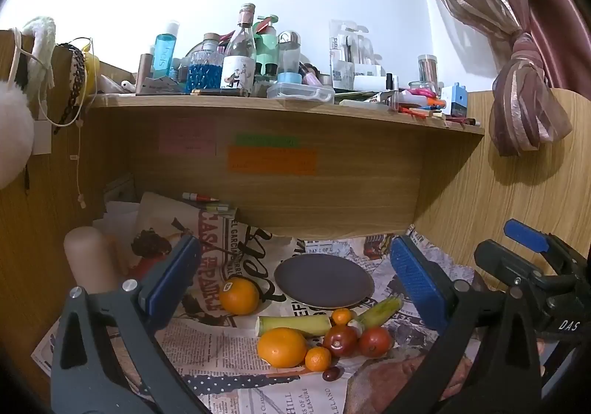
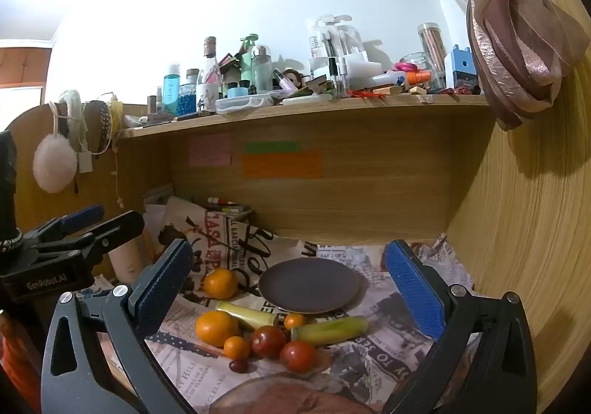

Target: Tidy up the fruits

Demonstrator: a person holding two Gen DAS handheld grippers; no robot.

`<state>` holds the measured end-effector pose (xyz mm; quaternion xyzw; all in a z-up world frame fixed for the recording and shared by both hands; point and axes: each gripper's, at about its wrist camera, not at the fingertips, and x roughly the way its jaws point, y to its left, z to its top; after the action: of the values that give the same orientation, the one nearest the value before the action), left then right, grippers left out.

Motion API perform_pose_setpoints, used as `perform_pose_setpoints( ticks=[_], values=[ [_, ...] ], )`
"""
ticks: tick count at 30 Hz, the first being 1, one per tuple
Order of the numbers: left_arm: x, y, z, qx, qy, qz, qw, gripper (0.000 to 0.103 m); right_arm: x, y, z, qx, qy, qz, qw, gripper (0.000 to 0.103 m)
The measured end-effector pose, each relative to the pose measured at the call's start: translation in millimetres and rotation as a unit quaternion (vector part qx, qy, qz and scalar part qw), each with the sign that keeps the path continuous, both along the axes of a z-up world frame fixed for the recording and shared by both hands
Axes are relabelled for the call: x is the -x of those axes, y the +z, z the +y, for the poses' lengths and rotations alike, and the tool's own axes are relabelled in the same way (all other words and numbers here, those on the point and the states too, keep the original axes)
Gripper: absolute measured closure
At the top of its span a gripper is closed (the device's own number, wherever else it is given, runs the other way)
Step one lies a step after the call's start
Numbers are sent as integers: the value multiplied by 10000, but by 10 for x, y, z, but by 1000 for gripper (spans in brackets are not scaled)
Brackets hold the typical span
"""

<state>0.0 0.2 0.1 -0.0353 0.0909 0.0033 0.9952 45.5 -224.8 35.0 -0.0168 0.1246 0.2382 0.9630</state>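
Fruit lies clustered on the newspaper-covered table (image 1: 207,347), just in front of a dark empty plate (image 1: 324,280): a large orange (image 1: 282,346), two small mandarins (image 1: 317,358), two red apples (image 1: 375,341), two green corn pieces (image 1: 293,325) and a dark grape (image 1: 331,373). Another orange (image 1: 239,296) sits apart, left of the plate. Left claw (image 1: 295,283) hangs spread wide above the pile, holding nothing. Right claw (image 2: 288,288) is likewise spread and empty. A cluttered shelf (image 2: 306,109) runs above.

Oranges (image 1: 282,346), red fruits (image 1: 375,341), clustered beside dark plate (image 1: 324,280)
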Motion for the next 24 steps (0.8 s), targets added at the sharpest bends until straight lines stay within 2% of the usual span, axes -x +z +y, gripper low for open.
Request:
perform_pose_setpoints(
  ticks=[24],
  values=[
    [-18, -34, 50, 2, 0, -25, 10000, 0, -10, 2, -4, -33, 14, 11, 10000, 0]
  ],
)
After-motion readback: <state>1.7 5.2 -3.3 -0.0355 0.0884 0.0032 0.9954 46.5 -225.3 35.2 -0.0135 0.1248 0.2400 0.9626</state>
